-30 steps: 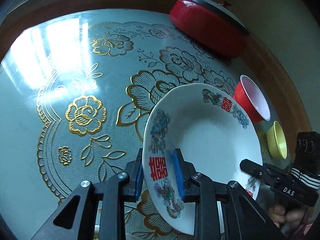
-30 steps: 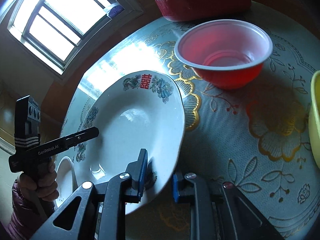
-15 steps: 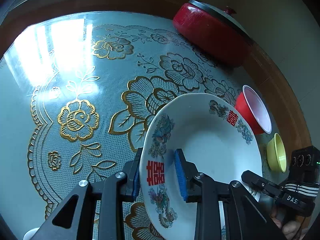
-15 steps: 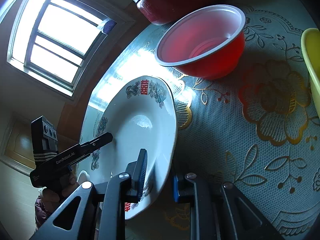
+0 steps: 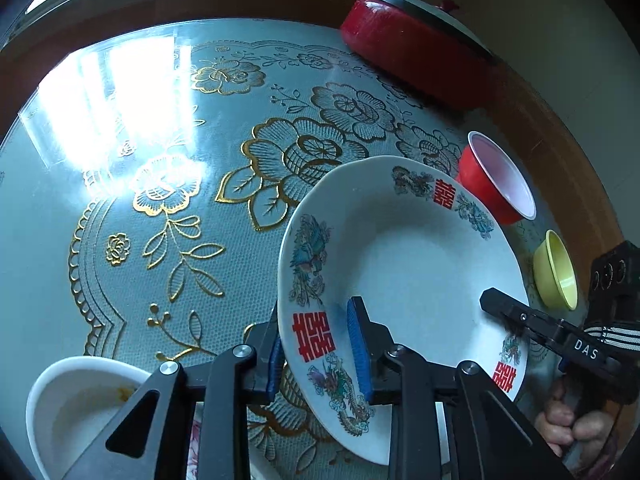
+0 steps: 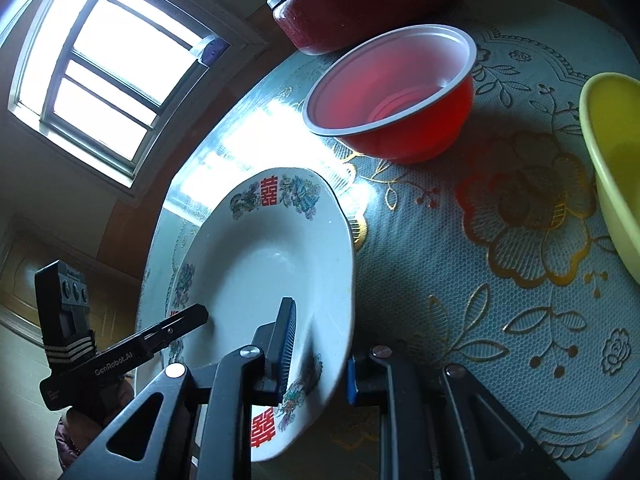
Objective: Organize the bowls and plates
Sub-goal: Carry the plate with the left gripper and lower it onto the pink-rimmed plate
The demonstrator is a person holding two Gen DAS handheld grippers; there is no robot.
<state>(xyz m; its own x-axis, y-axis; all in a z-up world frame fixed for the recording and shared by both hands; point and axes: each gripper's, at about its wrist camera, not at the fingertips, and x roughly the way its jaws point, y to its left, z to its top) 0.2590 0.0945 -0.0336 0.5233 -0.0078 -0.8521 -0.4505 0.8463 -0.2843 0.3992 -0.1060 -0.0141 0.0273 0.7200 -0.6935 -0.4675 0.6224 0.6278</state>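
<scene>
Coming into view since earlier: white bowl (image 5: 76, 408), beside the gripped plate (image 5: 404, 256).

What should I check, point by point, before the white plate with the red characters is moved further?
1. Left hand-held gripper holds the rim of the white ceramic plate with red characters: ok.
2. Right hand-held gripper holds the opposite rim: ok.
3. Plate kept level: not ok, it is tilted.
4. Plate is empty: ok.
5. Red plastic bowl and yellow bowl are apart from the plate: ok.
6. White bowl near the left hand-held gripper is clean: not ok, there is an orange spot inside.
</scene>
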